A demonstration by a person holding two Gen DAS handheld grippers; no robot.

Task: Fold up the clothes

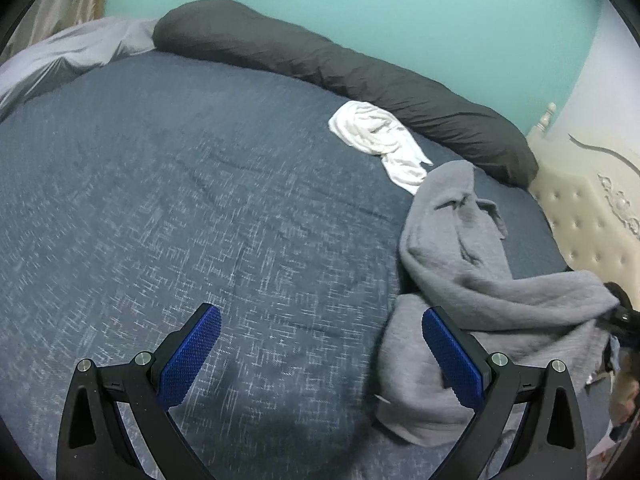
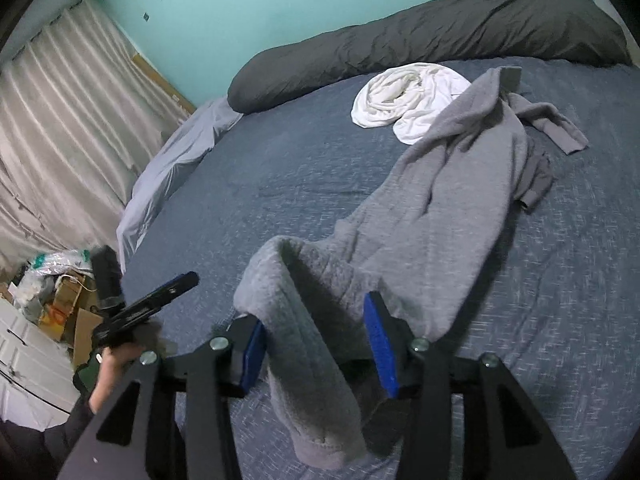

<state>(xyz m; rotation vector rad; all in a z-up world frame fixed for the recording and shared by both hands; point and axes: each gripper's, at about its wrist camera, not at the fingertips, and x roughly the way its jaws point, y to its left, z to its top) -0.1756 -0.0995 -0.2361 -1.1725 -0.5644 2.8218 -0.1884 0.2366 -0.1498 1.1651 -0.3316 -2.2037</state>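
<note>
Fabric of the grey sweater (image 2: 436, 216) sprawls lengthwise across the bed (image 1: 180, 200), one end draped between the spread jaws of the right hand-held gripper (image 2: 316, 344); the pads look clear of the cloth, so it seems released, probably laid out for flattening. Left of the sweater's near end, the left hand-held gripper (image 1: 320, 352) hangs wide apart and empty over bare bedding. Beyond the sweater's far end lies a crumpled white garment (image 1: 380, 140), likely waiting its turn. No brand, label or writing is readable.

A bed (image 1: 160, 200) in blue-grey cover — a grey garment (image 1: 460, 248), white cloth (image 1: 380, 136) and dark bolster (image 1: 320, 60) along its far edge.
</note>
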